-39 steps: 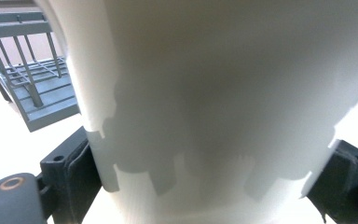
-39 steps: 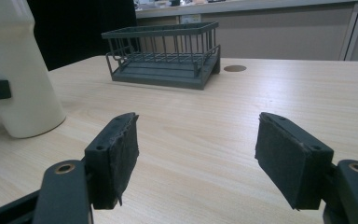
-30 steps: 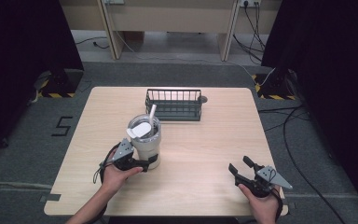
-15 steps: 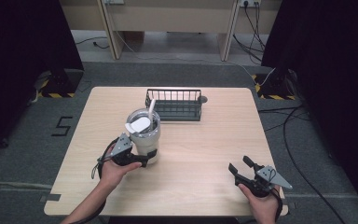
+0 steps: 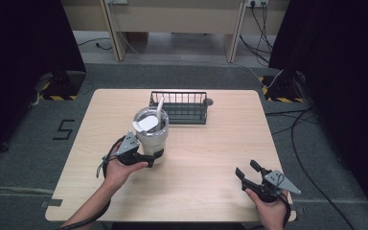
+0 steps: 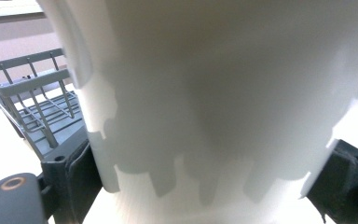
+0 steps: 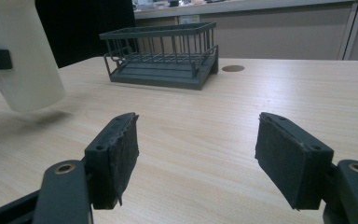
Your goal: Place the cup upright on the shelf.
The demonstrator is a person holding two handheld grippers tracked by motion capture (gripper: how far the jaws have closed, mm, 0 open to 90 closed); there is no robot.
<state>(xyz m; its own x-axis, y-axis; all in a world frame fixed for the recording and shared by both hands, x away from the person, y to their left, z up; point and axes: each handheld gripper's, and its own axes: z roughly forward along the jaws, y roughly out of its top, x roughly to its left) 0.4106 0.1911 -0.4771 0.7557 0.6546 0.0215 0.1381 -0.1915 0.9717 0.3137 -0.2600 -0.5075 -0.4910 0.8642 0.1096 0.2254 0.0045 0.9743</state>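
We have the white tumbler [image 5: 150, 135] clamped low on its body in our left gripper [image 5: 146, 156], lifted just off the table [image 5: 211, 143], axis upright; the wire basket [image 5: 181, 106] lies just beyond it, so the left hand leads, while our right gripper [image 5: 248, 171] hangs wide open, empty, well apart

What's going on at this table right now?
A person works two handheld grippers at a wooden table. The left gripper is shut on a white tumbler with a lid and straw, lifted just off the table in the right gripper view. The right gripper rests open and empty. A dark wire basket stands behind the tumbler.
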